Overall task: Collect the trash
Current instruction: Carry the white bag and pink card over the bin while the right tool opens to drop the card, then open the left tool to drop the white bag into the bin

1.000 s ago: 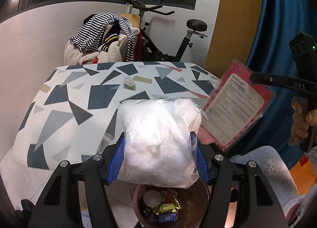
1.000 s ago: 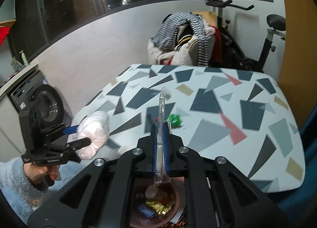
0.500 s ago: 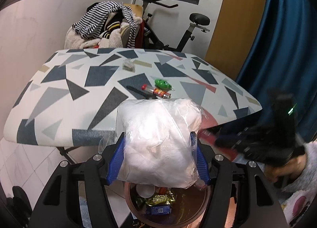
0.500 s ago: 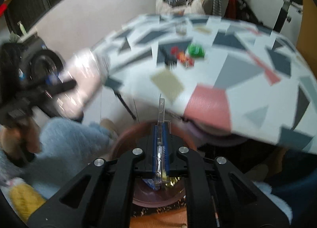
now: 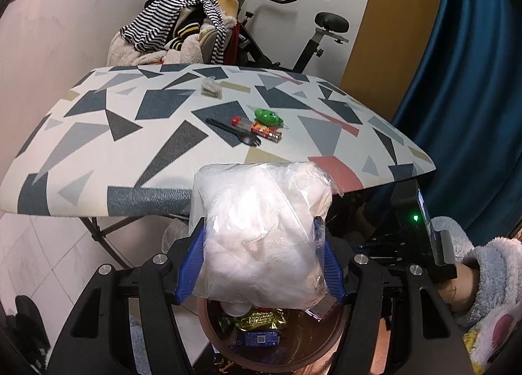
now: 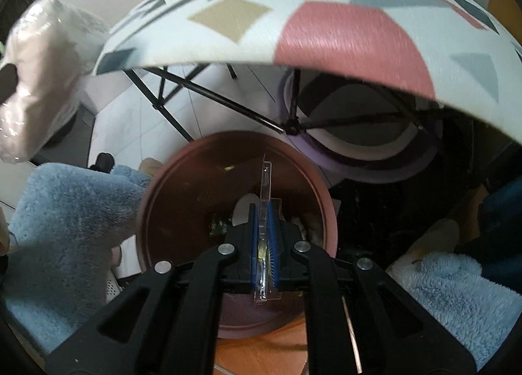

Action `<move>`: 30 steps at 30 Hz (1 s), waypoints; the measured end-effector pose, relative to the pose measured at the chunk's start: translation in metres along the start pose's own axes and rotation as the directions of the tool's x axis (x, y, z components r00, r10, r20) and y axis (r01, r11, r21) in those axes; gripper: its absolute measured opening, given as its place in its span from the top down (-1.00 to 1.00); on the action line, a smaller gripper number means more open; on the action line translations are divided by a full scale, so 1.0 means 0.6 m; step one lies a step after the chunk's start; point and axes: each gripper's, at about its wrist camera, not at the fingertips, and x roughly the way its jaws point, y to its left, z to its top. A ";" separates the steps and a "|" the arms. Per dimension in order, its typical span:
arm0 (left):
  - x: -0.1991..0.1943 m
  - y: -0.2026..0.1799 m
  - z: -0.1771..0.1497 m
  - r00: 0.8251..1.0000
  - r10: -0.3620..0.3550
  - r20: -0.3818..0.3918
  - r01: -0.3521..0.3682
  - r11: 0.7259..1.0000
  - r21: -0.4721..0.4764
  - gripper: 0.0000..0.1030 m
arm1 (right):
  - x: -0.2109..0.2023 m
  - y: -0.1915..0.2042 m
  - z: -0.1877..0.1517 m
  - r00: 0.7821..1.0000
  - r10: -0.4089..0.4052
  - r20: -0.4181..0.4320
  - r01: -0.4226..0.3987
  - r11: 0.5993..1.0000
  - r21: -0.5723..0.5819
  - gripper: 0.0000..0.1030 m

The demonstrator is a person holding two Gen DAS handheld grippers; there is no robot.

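Fingers of the right gripper, pinching a flat clear plastic blister pack, have dropped from counter height into the round brown bin — release looks next; the left gripper clamps a white stuffed plastic bag just above.

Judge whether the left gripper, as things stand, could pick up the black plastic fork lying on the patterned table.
Probably not yet: the left gripper is shut on a white plastic bag above the brown bin. The fork lies unobstructed, but the bag must go first.

one plastic bag, one bin, one fork, two wrappers
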 end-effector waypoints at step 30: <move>0.031 -0.012 -0.040 0.998 0.007 -0.064 -0.004 0.999 0.044 -0.21 | -0.151 0.002 0.033 0.941 -0.105 0.322 0.125 0.991 -0.040 -0.89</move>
